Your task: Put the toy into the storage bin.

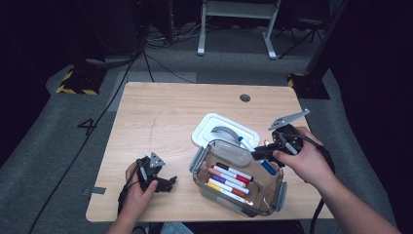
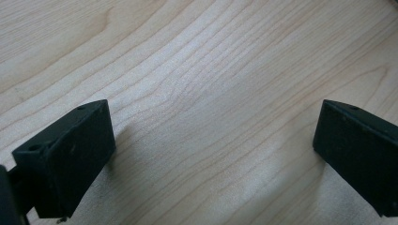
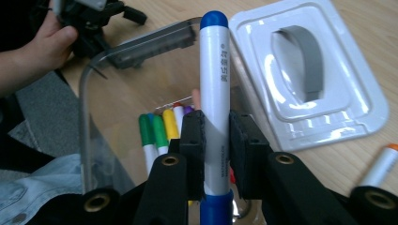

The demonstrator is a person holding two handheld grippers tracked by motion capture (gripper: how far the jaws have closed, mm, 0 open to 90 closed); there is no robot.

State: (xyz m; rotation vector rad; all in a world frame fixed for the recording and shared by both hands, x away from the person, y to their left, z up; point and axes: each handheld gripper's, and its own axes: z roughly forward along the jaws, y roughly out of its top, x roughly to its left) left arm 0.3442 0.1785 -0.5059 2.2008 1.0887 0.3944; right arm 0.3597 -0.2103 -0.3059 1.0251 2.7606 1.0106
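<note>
left gripper point(image 1: 168, 184): sits low on the left of the bench point(image 1: 160, 117), a hand wrapped round it. Its own view gives the real answer on the fingers point(image 2: 70, 159): spread wide, bare wood grain between them, pinching nothing.

clear tub point(image 1: 280, 192): one, right of centre near the front edge. From above you can count roughly five markers point(image 1: 229, 180) lying flat in it, side by side. The right gripper view catches coloured caps through the wall instead: two green, a yellow, a white and a purple, so it doesn't really settle the count.

white lid point(image 1: 207, 129): one, flat on the bench touching the tub's far side. The right gripper view point(image 3: 328, 108) shows its grey strap handle much better.

blue-capped marker point(image 1: 258, 156): one, up over the tub's far right part, tilted. Close up point(image 3: 215, 93) you can see printed writing along the barrel.

right gripper point(image 1: 258, 155): fingers point(image 3: 193, 140) pressed onto that marker's barrel from both sides.

orange-capped marker point(image 3: 382, 164): one, loose on the bench right of the lid; the high view barely hints at it.
</note>
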